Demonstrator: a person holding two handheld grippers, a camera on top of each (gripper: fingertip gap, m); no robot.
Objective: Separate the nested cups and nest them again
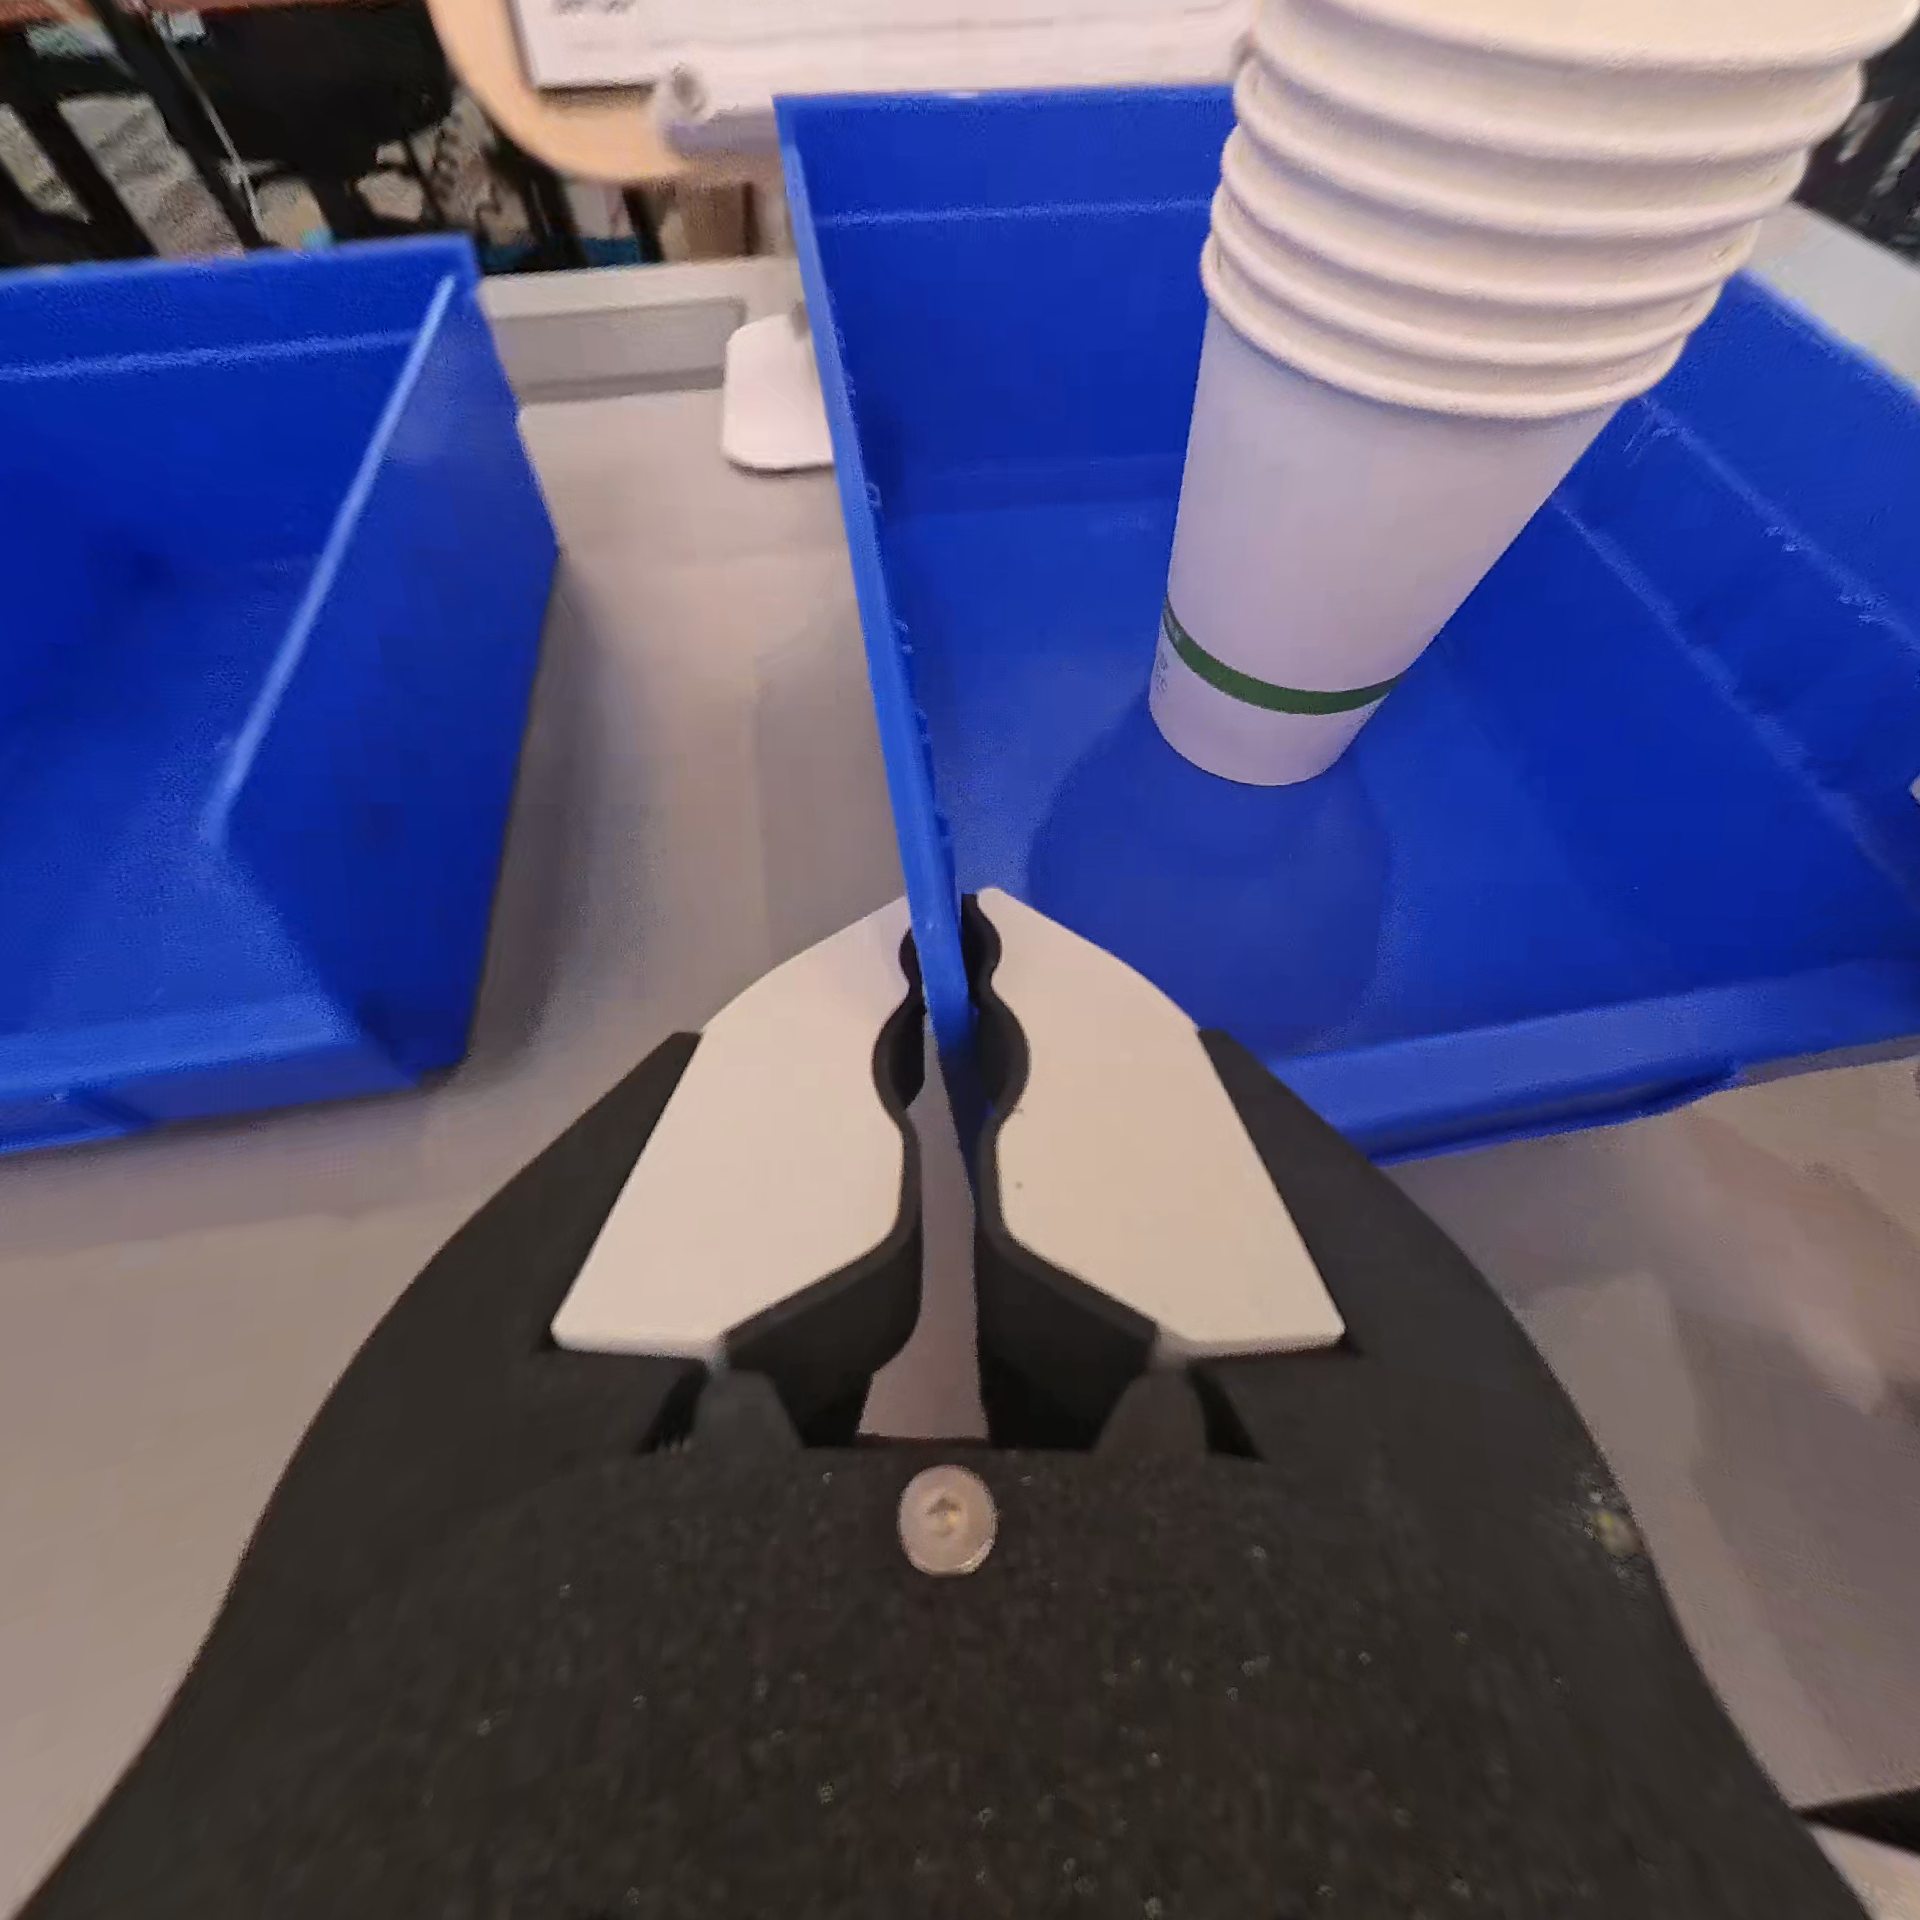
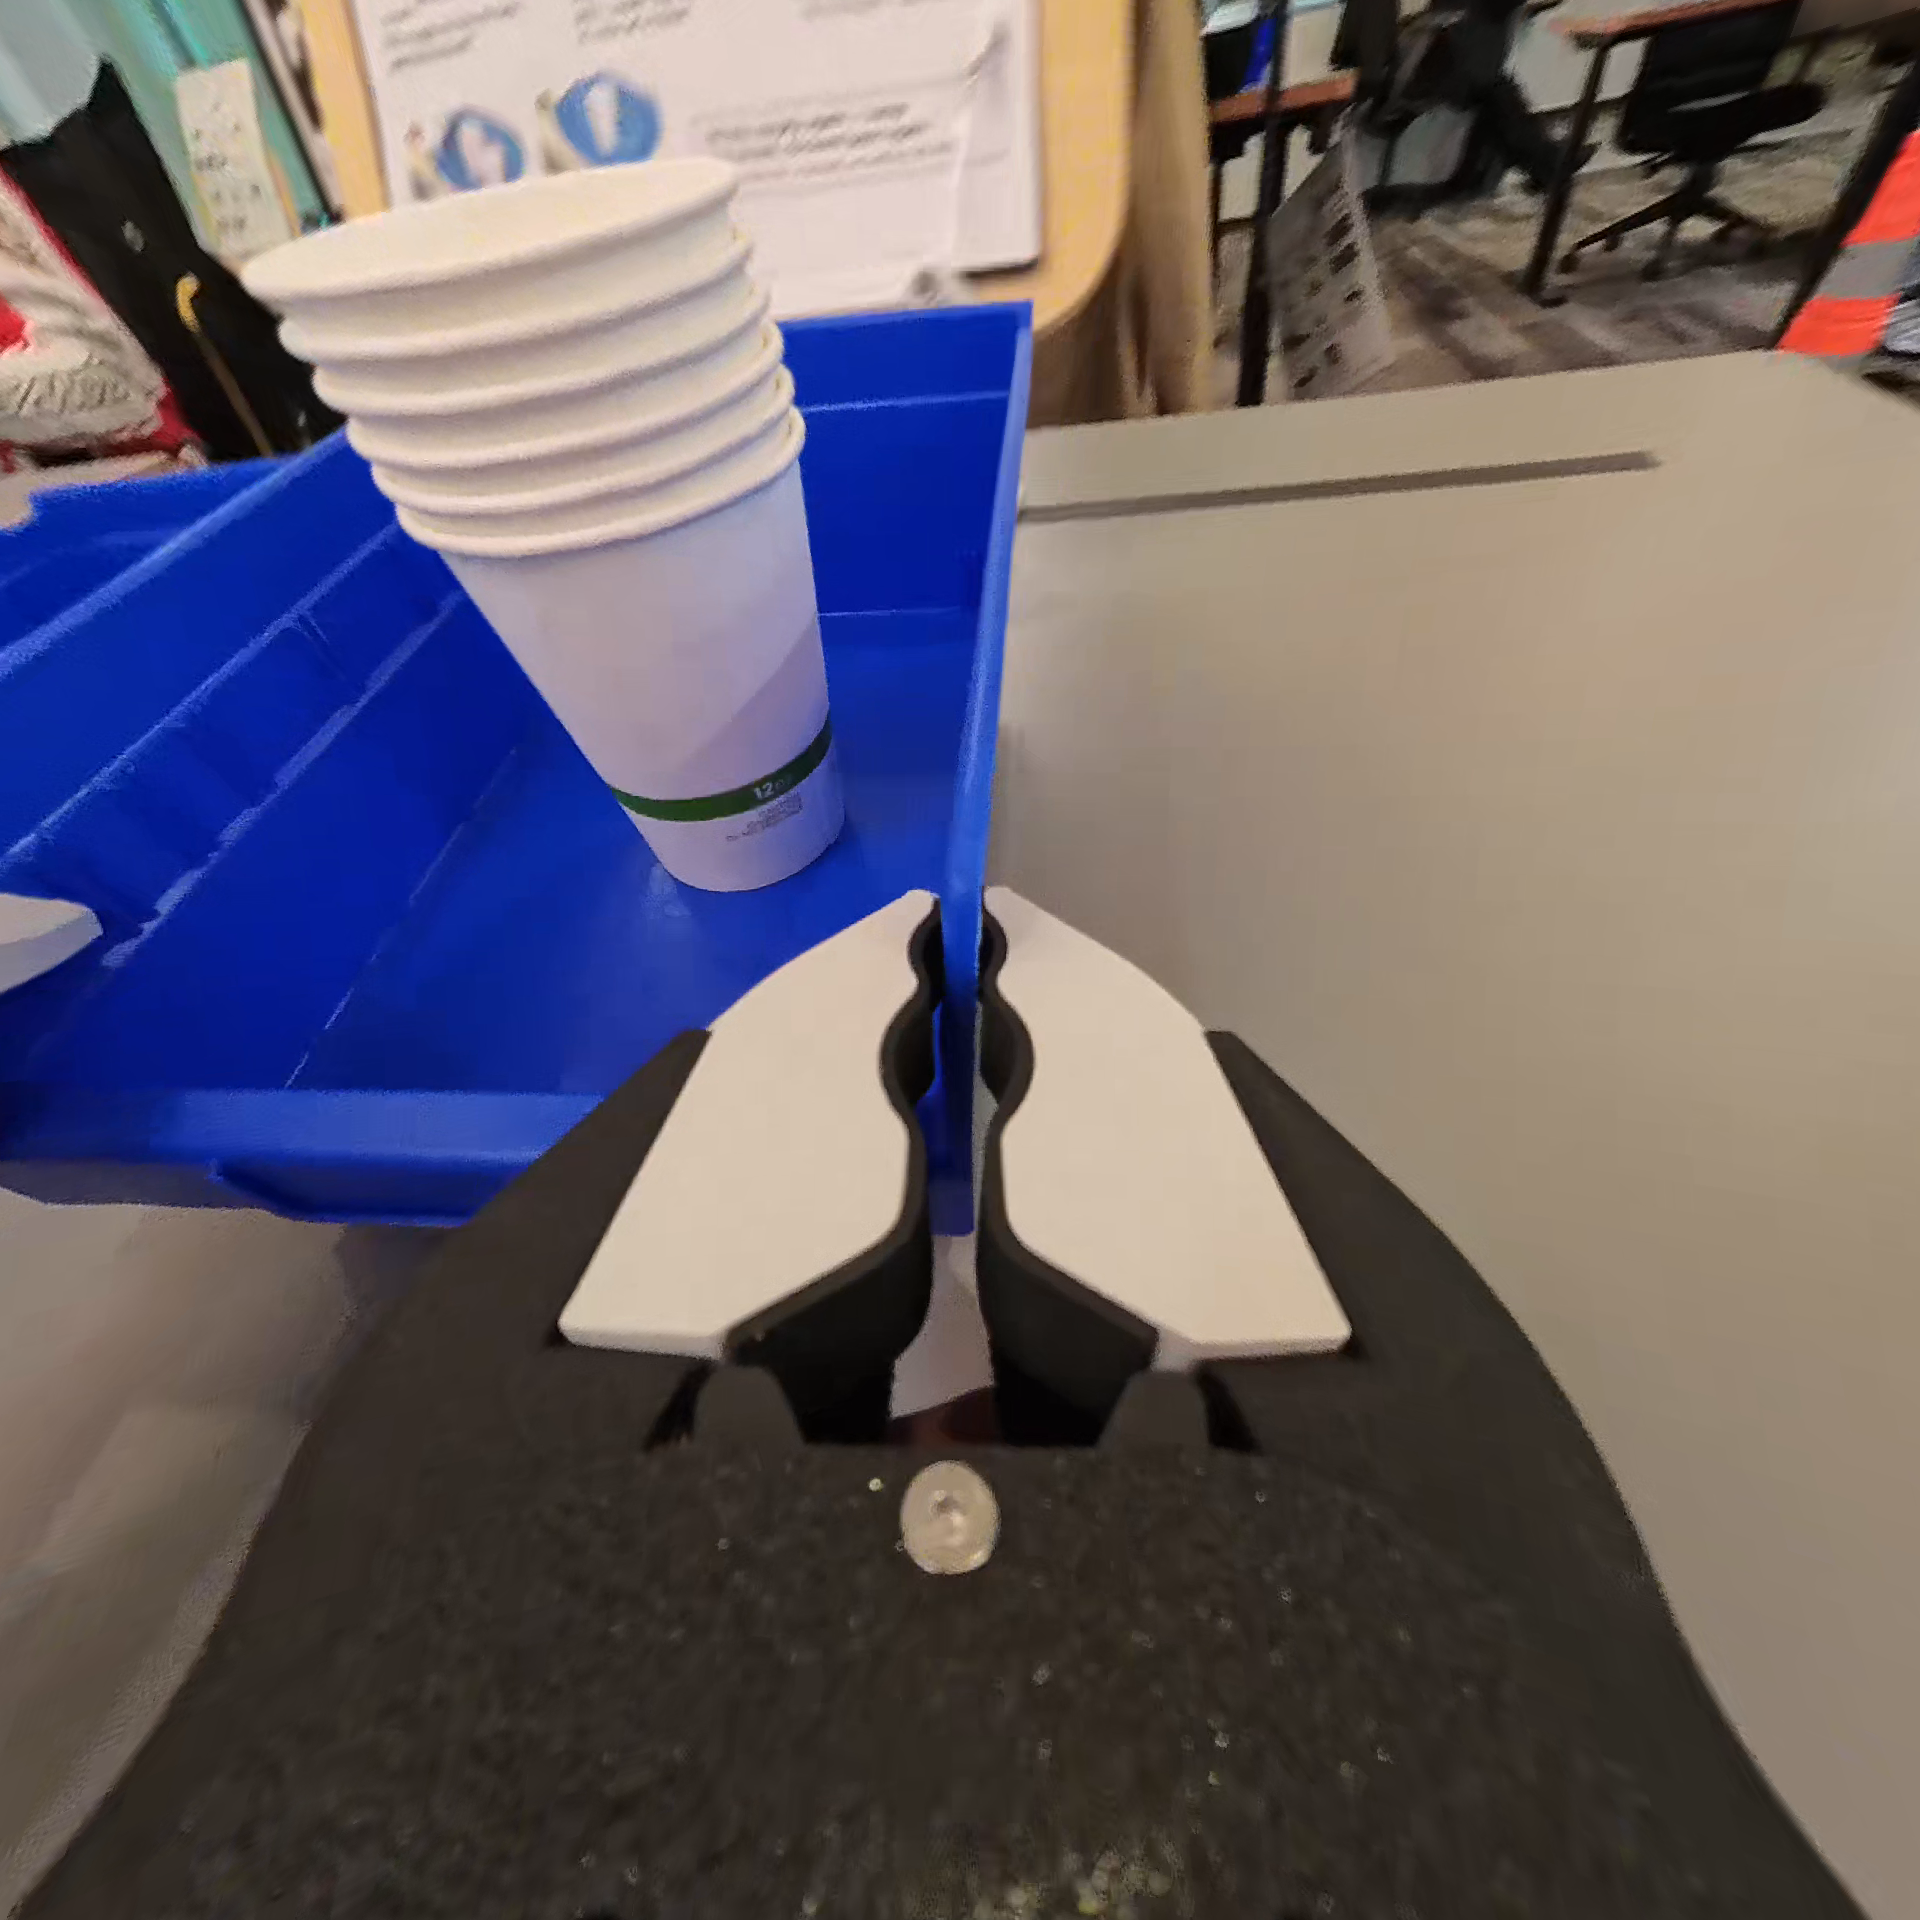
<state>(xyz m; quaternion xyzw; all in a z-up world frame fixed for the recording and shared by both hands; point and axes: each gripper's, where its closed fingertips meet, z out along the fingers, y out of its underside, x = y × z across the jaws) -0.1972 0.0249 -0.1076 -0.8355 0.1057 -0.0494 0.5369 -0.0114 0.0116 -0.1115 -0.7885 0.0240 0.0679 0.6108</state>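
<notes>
At 9 o'clock in your left wrist view sat a second blue plastic bin point(image 1: 260, 665), no cups visible in the part that showed. It stood apart from the main bin, with a strip of grey tabletop point(image 1: 665, 727) between them.

Your left gripper point(image 1: 943, 914) was clenched on the left side wall of the blue plastic bin holding the cups point(image 1: 883, 582); the wall ran straight up toward 12 o'clock between the pads. No cup was in it.

The stack of nested white paper cups with a green band near the base point(image 1: 1382, 540) stood upright on that bin's floor, at about 1 o'clock from the left gripper. Several rims were stacked tight, and I couldn't get a firm count. All were still nested.

In your right wrist view the same stack point(image 2: 623, 623) was at 11 o'clock, close to the bin's right wall. Your right gripper point(image 2: 961, 914) was clamped on that right wall point(image 2: 992, 623), with bare grey table out to 3 o'clock.

Progress, as I judged it: none on the cups themselves. You had both grippers on the bin, not the stack, likely positioning or steadying it. Nothing was separated and no loose cup was in sight. All of the separating and all of the re-nesting was left.
</notes>
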